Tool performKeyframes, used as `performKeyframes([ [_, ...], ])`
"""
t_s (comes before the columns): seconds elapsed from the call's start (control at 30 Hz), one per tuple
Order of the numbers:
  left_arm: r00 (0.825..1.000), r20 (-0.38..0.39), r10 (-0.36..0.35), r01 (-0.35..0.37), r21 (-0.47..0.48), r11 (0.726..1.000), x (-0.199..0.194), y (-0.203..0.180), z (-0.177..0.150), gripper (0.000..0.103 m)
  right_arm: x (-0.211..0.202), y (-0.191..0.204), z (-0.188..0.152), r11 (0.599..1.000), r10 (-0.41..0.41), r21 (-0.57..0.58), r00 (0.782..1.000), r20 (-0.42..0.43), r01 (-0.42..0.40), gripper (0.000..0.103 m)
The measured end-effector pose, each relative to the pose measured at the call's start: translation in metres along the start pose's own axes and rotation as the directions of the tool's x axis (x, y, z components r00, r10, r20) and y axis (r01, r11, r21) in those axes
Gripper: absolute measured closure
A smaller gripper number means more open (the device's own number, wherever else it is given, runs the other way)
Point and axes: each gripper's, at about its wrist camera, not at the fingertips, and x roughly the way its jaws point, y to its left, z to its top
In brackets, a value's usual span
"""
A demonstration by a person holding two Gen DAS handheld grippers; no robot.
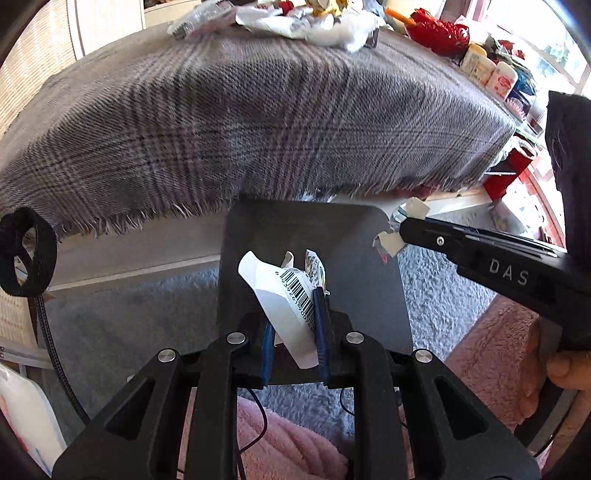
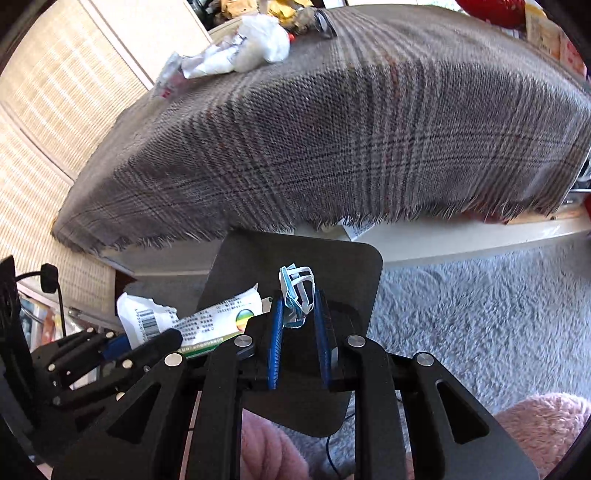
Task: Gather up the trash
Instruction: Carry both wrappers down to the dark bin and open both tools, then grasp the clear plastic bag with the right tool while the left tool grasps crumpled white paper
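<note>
My left gripper [image 1: 293, 317] is shut on a white barcoded wrapper [image 1: 284, 295], held over a dark flat panel [image 1: 332, 258] below the table edge. It also shows in the right wrist view [image 2: 192, 317], at the left. My right gripper [image 2: 299, 314] is shut on a small crumpled blue-and-white scrap [image 2: 295, 295]. In the left wrist view the right gripper [image 1: 397, 236] reaches in from the right with the scrap [image 1: 388, 243] at its tip. A pile of trash [image 1: 306, 18] lies at the far edge of the plaid-covered table [image 1: 258, 122]; it also shows in the right wrist view [image 2: 240, 51].
Bottles and red items [image 1: 480, 62] crowd the table's right end. A grey shaggy rug [image 2: 480, 314] covers the floor, with pink fluffy fabric [image 1: 288, 443] near me. A woven blind [image 2: 44, 110] is at the left.
</note>
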Motion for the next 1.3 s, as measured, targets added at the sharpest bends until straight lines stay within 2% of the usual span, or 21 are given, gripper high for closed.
performKeyframes([
  [0.1,1.0,-0.008,-0.002,0.002,-0.014,1.0,0.004,0.002,-0.001,0.077,0.004,0.0,0.001,1.0,-0.001,0.005,1.0,-0.004,0.001,0.08],
  [0.13,1.0,-0.011,-0.007,0.006,-0.021,1.0,0.005,0.003,-0.001,0.076,0.005,-0.001,0.001,1.0,-0.006,0.009,1.0,-0.002,0.006,0.071],
  [0.17,1.0,-0.013,-0.005,0.004,-0.025,1.0,0.006,0.003,0.0,0.074,0.004,-0.002,0.002,1.0,-0.012,0.014,1.0,0.001,0.012,0.052],
  [0.2,1.0,-0.013,-0.001,0.0,-0.03,1.0,0.006,0.005,0.0,0.07,0.003,-0.003,0.003,1.0,-0.017,0.019,1.0,0.007,0.017,0.045],
  [0.27,1.0,-0.011,0.007,-0.007,-0.037,0.999,0.005,0.007,0.001,0.063,0.001,-0.006,0.005,0.999,-0.025,0.022,1.0,0.015,0.024,0.044],
  [0.3,1.0,-0.008,0.01,-0.01,-0.039,0.999,0.004,0.008,0.002,0.057,-0.001,-0.007,0.006,0.999,-0.033,0.024,0.999,0.022,0.032,0.044],
  [0.33,1.0,-0.004,0.014,-0.015,-0.041,0.999,0.003,0.009,0.003,0.049,-0.003,-0.008,0.007,0.999,-0.037,0.024,0.999,0.027,0.037,0.042],
  [0.4,1.0,0.006,0.021,-0.021,-0.041,0.999,0.0,0.011,0.005,0.043,-0.008,-0.009,0.01,0.998,-0.051,0.022,0.998,0.042,0.05,0.037],
  [0.5,0.999,0.026,0.032,-0.031,-0.037,0.999,-0.008,0.013,0.008,0.027,-0.013,-0.008,0.012,0.997,-0.073,0.013,0.995,0.061,0.073,0.02],
  [0.53,0.999,0.035,0.035,-0.033,-0.035,0.999,-0.011,0.013,0.009,0.023,-0.016,-0.007,0.013,0.996,-0.092,0.008,0.993,0.071,0.091,0.012],
  [0.57,0.998,0.044,0.039,-0.037,-0.033,0.999,-0.014,0.013,0.01,0.021,-0.018,-0.006,0.014,0.994,-0.105,0.002,0.991,0.078,0.105,0.007],
  [0.63,0.997,0.058,0.047,-0.046,-0.029,0.999,-0.019,0.013,0.012,0.012,-0.021,-0.003,0.018,0.991,-0.135,-0.012,0.988,0.08,0.136,0.005],
  [0.73,0.995,0.084,0.061,-0.058,-0.032,0.998,-0.03,0.017,0.017,0.008,-0.026,0.002,0.023,0.985,-0.166,-0.028,0.981,0.099,0.17,0.004],
  [1.03,0.983,0.136,0.12,-0.114,-0.049,0.992,-0.06,0.035,0.04,0.008,-0.053,0.016,0.052,0.988,-0.142,-0.034,0.973,0.182,0.15,0.003],
  [1.3,0.968,0.205,0.143,-0.127,-0.087,0.988,-0.076,0.054,0.076,0.008,-0.061,0.028,0.1,0.988,-0.121,-0.067,0.959,0.257,0.143,0.003],
])
